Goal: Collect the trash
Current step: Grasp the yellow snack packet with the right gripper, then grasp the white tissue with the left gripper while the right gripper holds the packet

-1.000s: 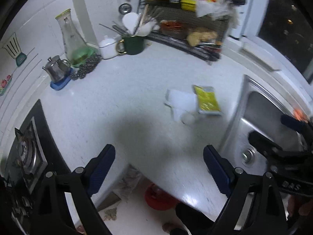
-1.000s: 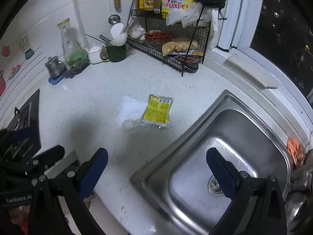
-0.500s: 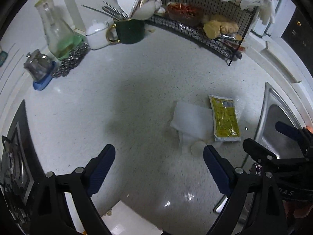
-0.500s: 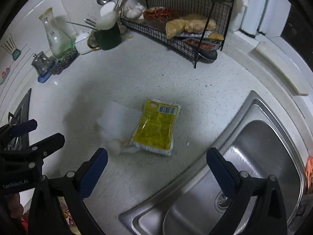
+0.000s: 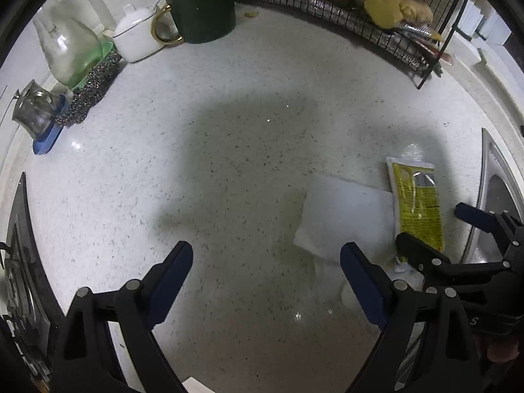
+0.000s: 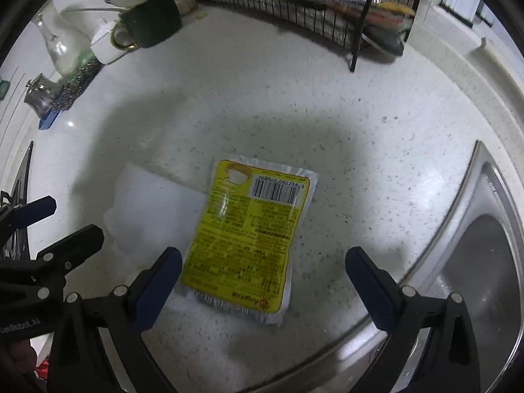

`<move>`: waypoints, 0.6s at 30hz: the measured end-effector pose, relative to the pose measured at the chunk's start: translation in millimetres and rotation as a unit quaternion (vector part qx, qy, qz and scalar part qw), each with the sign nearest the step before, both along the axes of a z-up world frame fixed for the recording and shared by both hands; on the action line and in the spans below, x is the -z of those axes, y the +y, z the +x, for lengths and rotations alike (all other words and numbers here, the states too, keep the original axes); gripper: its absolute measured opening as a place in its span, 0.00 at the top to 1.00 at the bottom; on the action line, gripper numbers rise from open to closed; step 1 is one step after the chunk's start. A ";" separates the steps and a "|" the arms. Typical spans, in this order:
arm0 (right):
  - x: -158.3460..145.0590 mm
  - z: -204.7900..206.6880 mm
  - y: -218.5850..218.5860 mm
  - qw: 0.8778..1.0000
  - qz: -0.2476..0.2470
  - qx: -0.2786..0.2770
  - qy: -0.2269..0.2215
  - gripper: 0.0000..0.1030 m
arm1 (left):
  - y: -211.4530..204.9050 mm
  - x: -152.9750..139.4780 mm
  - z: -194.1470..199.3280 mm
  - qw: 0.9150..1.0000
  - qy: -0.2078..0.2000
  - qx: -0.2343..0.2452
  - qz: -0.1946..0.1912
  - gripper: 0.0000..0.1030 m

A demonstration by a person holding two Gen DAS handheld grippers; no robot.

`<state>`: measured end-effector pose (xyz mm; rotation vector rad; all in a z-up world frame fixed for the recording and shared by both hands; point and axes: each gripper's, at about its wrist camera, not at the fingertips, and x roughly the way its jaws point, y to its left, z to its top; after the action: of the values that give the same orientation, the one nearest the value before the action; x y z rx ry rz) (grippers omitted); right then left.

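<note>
A yellow food packet (image 6: 249, 242) lies flat on the white speckled counter, barcode end away from me. A white folded tissue (image 6: 154, 213) lies against its left side. My right gripper (image 6: 263, 263) is open and hovers over the packet's near end, which lies between its blue pads. In the left wrist view the tissue (image 5: 344, 219) and the packet (image 5: 417, 206) lie to the right. My left gripper (image 5: 265, 262) is open and empty over bare counter, left of the tissue. The right gripper (image 5: 435, 229) shows there at the packet.
A steel sink (image 6: 484, 255) lies at the right. A wire rack (image 6: 327, 0) with food stands at the back. A green mug (image 5: 203, 13), a white pot (image 5: 137, 37), a glass carafe (image 5: 68, 52) and a small kettle (image 5: 34, 114) line the back left. A stove (image 5: 19, 278) is at far left.
Both grippers have moved forward and down toward the counter. The packet and tissue now look much larger and nearer. Both grippers stay open.
</note>
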<state>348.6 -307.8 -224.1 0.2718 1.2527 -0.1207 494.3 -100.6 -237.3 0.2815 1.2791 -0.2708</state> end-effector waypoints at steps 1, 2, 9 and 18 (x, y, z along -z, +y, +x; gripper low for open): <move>-0.5 0.0 0.1 1.000 -0.008 0.001 -0.003 0.02 | -0.7 0.9 1.0 1.000 0.001 0.000 -0.001 0.12; -0.5 0.7 -0.6 1.000 -0.009 0.001 -0.002 0.03 | -1.5 1.8 1.5 1.000 0.002 0.000 -0.002 0.12; -5.9 -0.6 5.9 0.999 -0.037 -0.018 -0.004 0.23 | 2.8 7.1 1.0 1.000 0.015 0.001 -0.016 0.12; -19.6 -13.9 3.0 0.999 0.016 -0.016 -0.027 0.50 | -1.5 -3.1 -7.9 1.000 0.010 0.014 -0.020 0.12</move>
<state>334.7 -304.8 -204.6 0.2817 1.2058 -0.0652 486.3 -102.0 -234.2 0.2625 1.2891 -0.3241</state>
